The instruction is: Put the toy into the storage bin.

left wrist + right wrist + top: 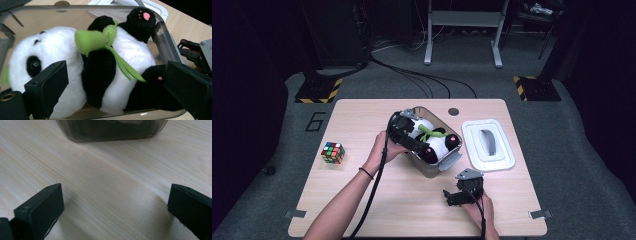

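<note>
High view: a plush panda [432, 140] is shown lying on its side inside a clear storage box [428, 170] at the middle of the bench [362, 200], a green bamboo sprig [431, 133] across its chest. The left tongs [419, 146] are held over the open box with the jaws spread wide; in the left gripper view the toy [75, 62] is seen between and beyond the two black jaws, and no pad is seen pressing on it. The right tongs [457, 196] rest low over bare bench in front of the box, likewise spread and empty, as the right gripper view confirms [112, 205]. A white lid [488, 145] lies flat just to the right of the box, its grey handle up; a colour cube [333, 152] sits well apart at the left.

Likely faults, as judged: one hind paw [146, 16] rises near the rim, so that plush could be trapped under the lid if it is fitted now; the light box could slide or tip if the toy is pushed down with nothing bracing the wall; a jaw could snag the sprig.

Poorly resolved: the latches of the box, partly covered by the left tongs; the underside of the toy; whether the paw actually clears the rim; the box contents in the right gripper view, cut off at the upper edge
</note>
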`<act>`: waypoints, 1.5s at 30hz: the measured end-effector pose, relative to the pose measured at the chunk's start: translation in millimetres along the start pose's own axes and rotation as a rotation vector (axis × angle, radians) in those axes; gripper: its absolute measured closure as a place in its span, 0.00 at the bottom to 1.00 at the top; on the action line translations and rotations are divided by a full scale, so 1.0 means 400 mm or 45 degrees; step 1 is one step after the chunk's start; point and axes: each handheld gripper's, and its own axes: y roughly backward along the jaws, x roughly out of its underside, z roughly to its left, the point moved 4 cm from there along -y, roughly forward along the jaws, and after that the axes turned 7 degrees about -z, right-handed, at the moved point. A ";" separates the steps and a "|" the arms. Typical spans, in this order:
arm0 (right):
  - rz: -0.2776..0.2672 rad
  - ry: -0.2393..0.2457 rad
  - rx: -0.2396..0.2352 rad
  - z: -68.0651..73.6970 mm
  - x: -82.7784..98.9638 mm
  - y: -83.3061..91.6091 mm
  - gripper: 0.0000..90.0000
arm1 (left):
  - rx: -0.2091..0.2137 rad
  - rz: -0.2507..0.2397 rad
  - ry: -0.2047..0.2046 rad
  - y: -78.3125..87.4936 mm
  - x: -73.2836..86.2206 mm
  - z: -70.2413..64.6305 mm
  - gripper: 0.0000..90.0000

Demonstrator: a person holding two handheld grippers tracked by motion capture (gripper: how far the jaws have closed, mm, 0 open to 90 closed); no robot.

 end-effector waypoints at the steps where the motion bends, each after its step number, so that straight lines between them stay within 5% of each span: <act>1: 0.000 0.000 -0.003 0.000 0.000 0.000 0.00 | 0.001 0.006 0.001 -0.003 0.003 -0.001 0.07; 9: 0.001 0.003 -0.005 0.000 0.000 0.000 0.00 | -0.020 0.108 -0.016 -0.047 0.034 0.000 0.07; 12: 0.000 0.003 -0.004 0.000 0.000 0.000 0.00 | -0.006 0.072 0.001 -0.040 0.023 0.006 0.07; 18: -0.001 -0.001 -0.001 0.000 0.000 0.000 0.00 | -0.065 -0.016 0.069 -0.026 -0.015 0.062 0.08; 23: 0.001 -0.001 -0.001 0.000 0.000 0.000 0.00 | -0.091 0.053 0.104 -0.062 -0.010 0.101 0.08; 33: 0.002 -0.001 -0.001 0.000 0.000 0.000 0.00 | -0.147 0.199 0.071 -0.112 0.006 0.103 0.02; 36: 0.002 -0.001 -0.001 0.000 0.000 0.000 0.00 | -0.127 0.173 0.096 -0.105 0.006 0.108 0.01; 40: 0.002 -0.004 -0.002 0.000 0.000 0.000 0.00 | -0.105 0.059 0.150 -0.062 -0.006 0.107 0.02; 45: 0.000 -0.003 0.001 0.000 0.000 0.000 0.00 | -0.049 -0.012 0.096 -0.019 -0.033 0.044 0.02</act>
